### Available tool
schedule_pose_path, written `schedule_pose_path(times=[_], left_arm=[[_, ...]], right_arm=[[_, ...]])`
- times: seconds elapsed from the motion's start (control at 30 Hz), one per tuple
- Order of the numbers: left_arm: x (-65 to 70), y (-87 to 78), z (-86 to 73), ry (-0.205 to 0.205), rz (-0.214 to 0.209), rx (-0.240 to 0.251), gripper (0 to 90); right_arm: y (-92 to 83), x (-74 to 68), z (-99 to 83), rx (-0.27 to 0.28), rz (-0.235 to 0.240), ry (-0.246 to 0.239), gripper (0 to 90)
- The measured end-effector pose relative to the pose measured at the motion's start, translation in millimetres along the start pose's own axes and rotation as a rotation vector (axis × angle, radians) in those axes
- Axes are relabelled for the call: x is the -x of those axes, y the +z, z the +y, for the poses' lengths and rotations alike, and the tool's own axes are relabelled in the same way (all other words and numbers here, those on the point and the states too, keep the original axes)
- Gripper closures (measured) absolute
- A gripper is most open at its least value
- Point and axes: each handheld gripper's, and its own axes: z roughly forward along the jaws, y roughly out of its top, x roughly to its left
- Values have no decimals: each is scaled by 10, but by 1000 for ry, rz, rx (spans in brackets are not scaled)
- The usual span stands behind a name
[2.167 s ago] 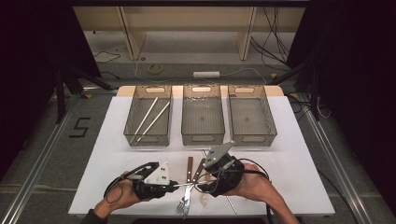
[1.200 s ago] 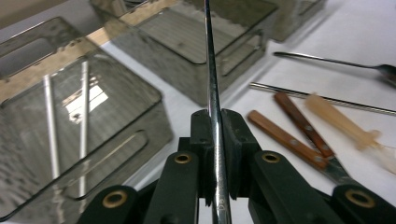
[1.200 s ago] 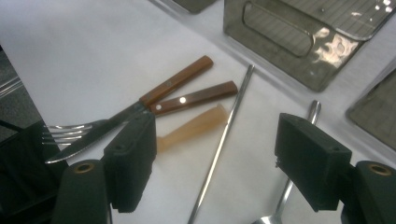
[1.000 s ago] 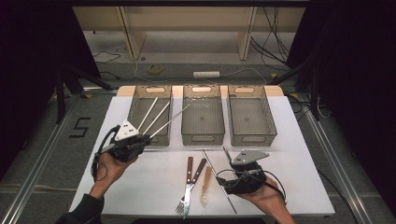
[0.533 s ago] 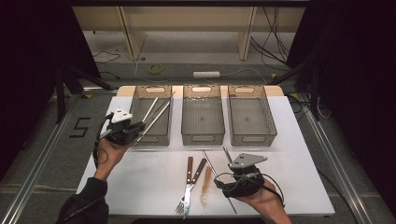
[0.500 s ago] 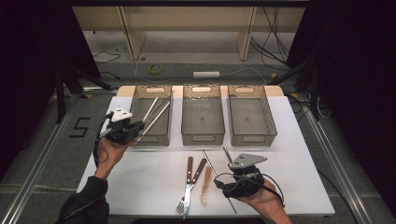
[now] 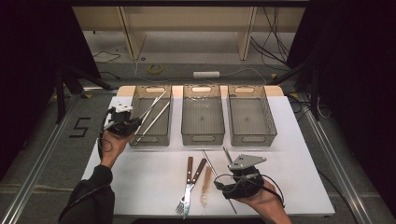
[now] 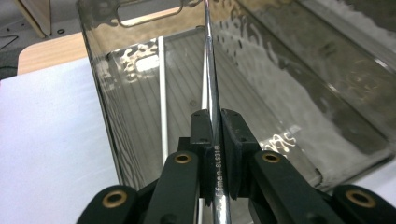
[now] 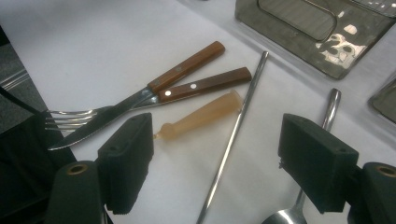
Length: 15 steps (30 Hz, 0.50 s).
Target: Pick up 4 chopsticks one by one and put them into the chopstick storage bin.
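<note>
The thin, polished steel chopstick (image 8: 214, 93) carried small stamped lettering along its shaft, of which "man-SUS316L" could be read where it passed between the pads. The left gripper (image 8: 214, 140) had its two black jaws closed tight on that rod, which ran up and away over the near end of the smoky, translucent plastic bin (image 8: 140, 93), its walls rippled and its floor finely ribbed. Two more steel rods of the same kind (image 7: 154, 119) lay slanted inside this bin, the leftmost of three in a row; the middle bin (image 7: 203, 135) and the right bin (image 7: 252, 137) matched it in shape and tint. A handwritten "5" (image 7: 80, 127) marked the floor beside the white tabletop (image 7: 140, 177).

The right gripper (image 9: 215, 154) hung low over the table's near edge with its jaws standing wide apart and nothing between the pads. Below and beyond it lay another bare steel rod (image 9: 233, 135), just beside a stubby, pale amber translucent handle (image 9: 201, 119). To the far side rested a fork (image 9: 140, 100) and a knife (image 9: 154, 102), each with a riveted brown wooden handle, crossed over one another. A shiny steel spoon (image 9: 299, 205) lay by the right jaw, partly hidden behind it.
</note>
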Motion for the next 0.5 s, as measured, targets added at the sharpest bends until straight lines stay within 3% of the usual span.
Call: schedule_pose_path(times=[0.5], left_arm=[[-51, 160, 75, -5, 15, -69, 826]], right_arm=[[1, -9, -1, -5, 7, -13, 277]])
